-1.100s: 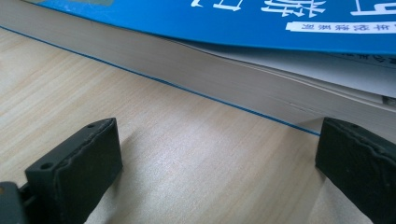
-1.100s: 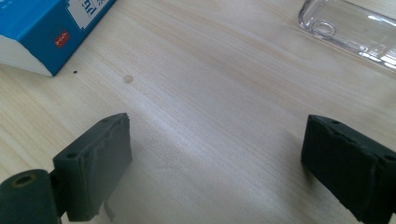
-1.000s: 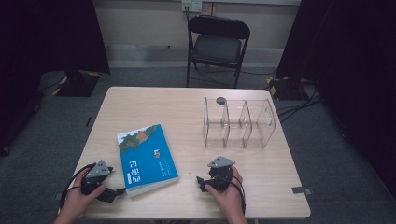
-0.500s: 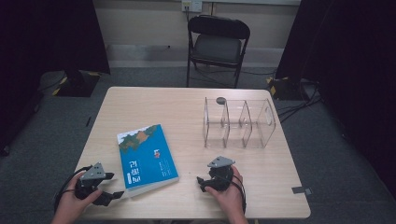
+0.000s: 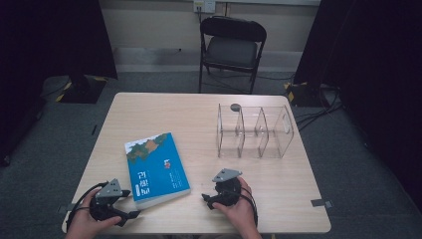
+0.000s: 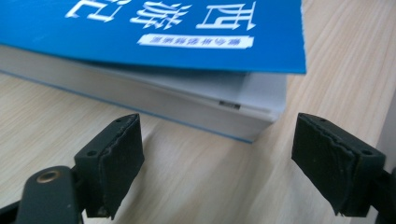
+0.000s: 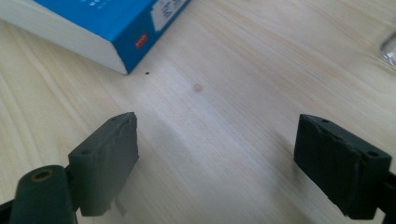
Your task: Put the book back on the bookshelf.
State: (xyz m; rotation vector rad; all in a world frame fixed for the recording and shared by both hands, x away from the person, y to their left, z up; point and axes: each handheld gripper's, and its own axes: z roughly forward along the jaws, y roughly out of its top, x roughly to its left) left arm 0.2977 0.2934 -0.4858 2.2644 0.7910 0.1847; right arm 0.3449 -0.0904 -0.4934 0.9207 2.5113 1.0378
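A thick blue-covered book (image 5: 157,168) lies flat on the wooden table (image 5: 199,119), front left of centre. My left gripper (image 5: 129,204) rests near the table's front left corner, held by a hand, with its jaws open toward the book's near edge. In the left gripper view the book's white page block and corner (image 6: 187,28) sit just beyond the open left gripper (image 6: 217,158), not touching. My right gripper (image 5: 208,200) rests open at the front centre, right of the book. In the right gripper view the book's corner (image 7: 102,23) lies beyond the open right gripper (image 7: 217,158), over bare wood.
A clear acrylic organizer (image 5: 254,130) with three compartments stands at the right rear of the table; its edge (image 7: 390,46) shows in the right gripper view. A small dark round object (image 5: 235,107) lies behind it. A folding chair (image 5: 231,45) stands beyond the table.
My left gripper has slid a little toward the table's front edge and turned its jaws toward the book. The right gripper has barely shifted.
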